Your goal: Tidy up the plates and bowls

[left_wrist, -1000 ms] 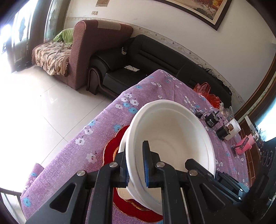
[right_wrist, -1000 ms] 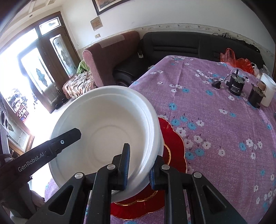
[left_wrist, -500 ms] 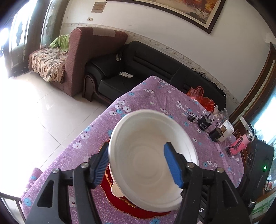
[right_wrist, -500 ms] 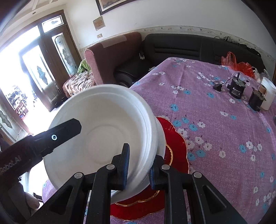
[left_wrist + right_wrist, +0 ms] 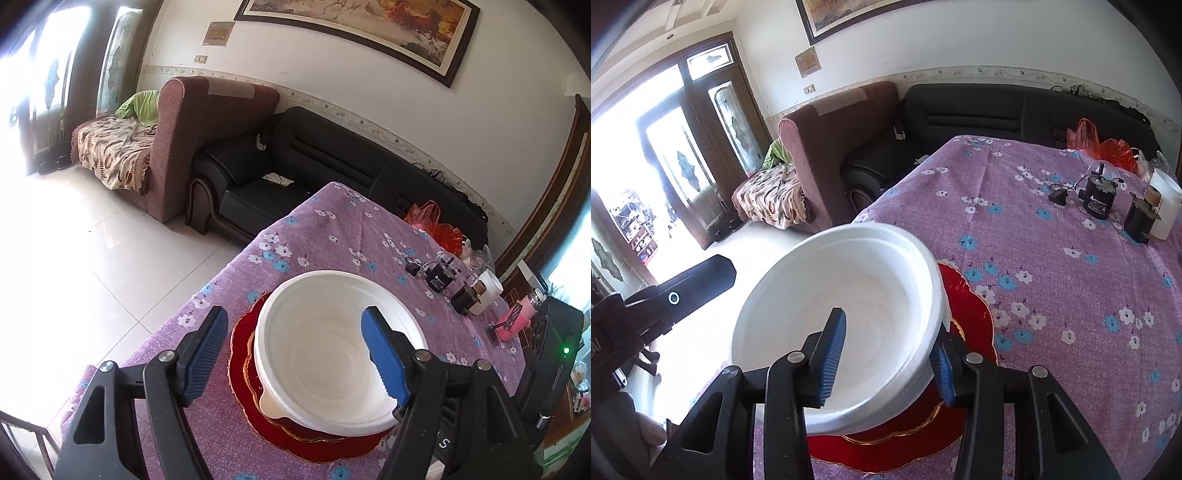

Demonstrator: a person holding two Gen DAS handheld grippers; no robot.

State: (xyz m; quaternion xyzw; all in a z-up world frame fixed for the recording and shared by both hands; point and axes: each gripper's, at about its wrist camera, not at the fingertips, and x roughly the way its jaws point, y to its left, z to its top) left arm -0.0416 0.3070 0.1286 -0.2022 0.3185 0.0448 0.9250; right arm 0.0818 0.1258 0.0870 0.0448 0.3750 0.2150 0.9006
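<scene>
1. White bowl [image 5: 332,354] sits on a red scalloped plate [image 5: 243,343] near the worktop [image 5: 332,229] edge nearest the cameras; in the right wrist view a second white rim shows just under the top one, so it appears to be nested bowls.
2. Left gripper [image 5: 295,354]: jaws have just been opening and stand wide apart. The blue pads are clear of the bowl, holding nothing.
3. Right gripper [image 5: 888,354]: jaws have just been opening. They straddle the bowl's near wall, one pad inside, one outside, with a gap showing at the inner pad; no grip.
4. Far right corner of the worktop carries a small black motor [image 5: 439,280], a white cup [image 5: 487,291] and a red plastic bag [image 5: 430,221].
</scene>
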